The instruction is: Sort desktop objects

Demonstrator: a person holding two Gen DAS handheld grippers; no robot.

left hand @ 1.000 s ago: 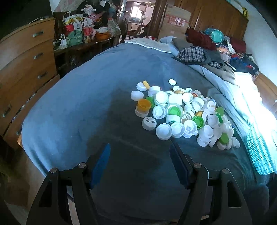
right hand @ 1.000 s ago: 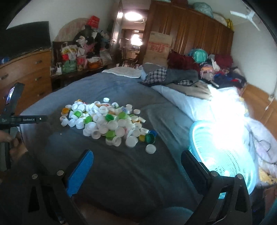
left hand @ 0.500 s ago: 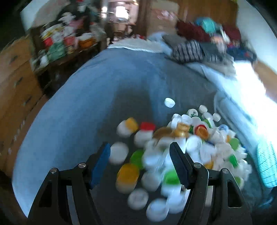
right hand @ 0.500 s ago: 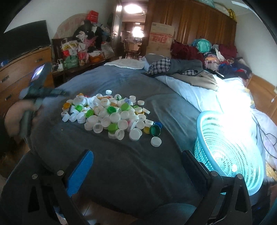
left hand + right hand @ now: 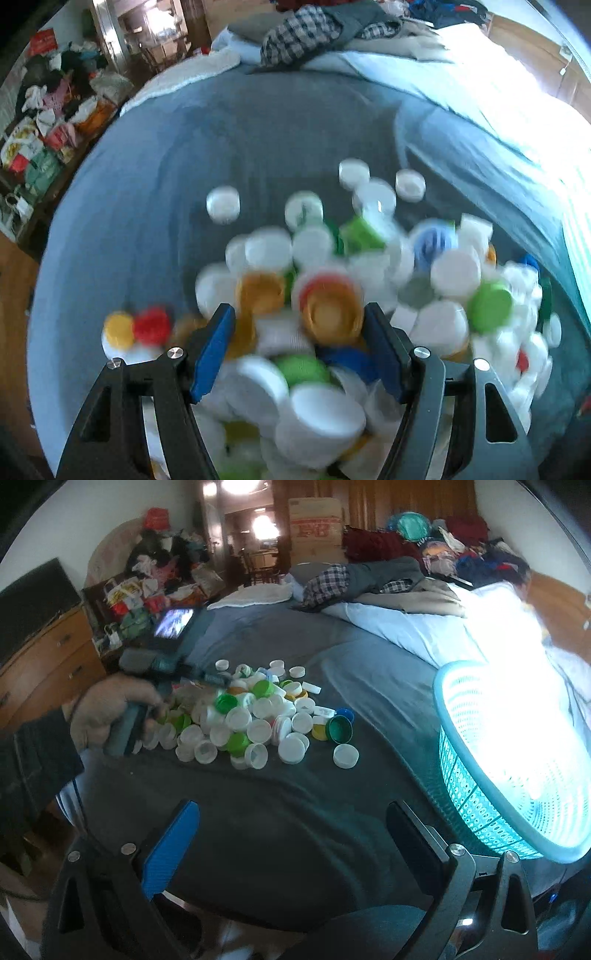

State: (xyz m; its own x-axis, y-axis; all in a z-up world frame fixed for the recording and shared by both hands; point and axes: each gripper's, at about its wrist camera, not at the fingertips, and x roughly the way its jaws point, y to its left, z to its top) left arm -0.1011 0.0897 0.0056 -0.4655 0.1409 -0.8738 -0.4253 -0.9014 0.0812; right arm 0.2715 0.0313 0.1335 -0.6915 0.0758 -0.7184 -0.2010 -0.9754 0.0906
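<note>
- While the left claw (image 5: 299,325) points steeply down over the pile of bottle caps (image 5: 258,712), its two jaws stand apart, one with a blue pad (image 5: 212,350) and one dark.
- Between these jaws I can see several caps, and an orange cap (image 5: 330,314) lies just beside the dark jaw; the picture is blurred here, so I cannot tell if a pad touches any cap.
- Below the left claw lie white caps, and a green cap (image 5: 301,367) is between the two jaws, lower in the view.
- To the left side of this claw, a yellow cap (image 5: 118,328) and a red cap (image 5: 152,325) lie touching each other on the grey blanket (image 5: 258,129).
- A person's left hand (image 5: 110,709) holds the handle of the left claw at the near-left edge of the pile, as the right wrist view shows.
- At the right claw (image 5: 291,834) the jaws are wide apart with nothing between them, only the blanket of the bed below.
- The pile is ahead of the right claw and a little to its left, well apart from it.
- A light blue plastic basket (image 5: 476,797) with many holes lies tilted on the bed, ahead and to the right of the right claw.
- One white cap (image 5: 345,756) lies alone, near the pile on the side of the basket.
</note>
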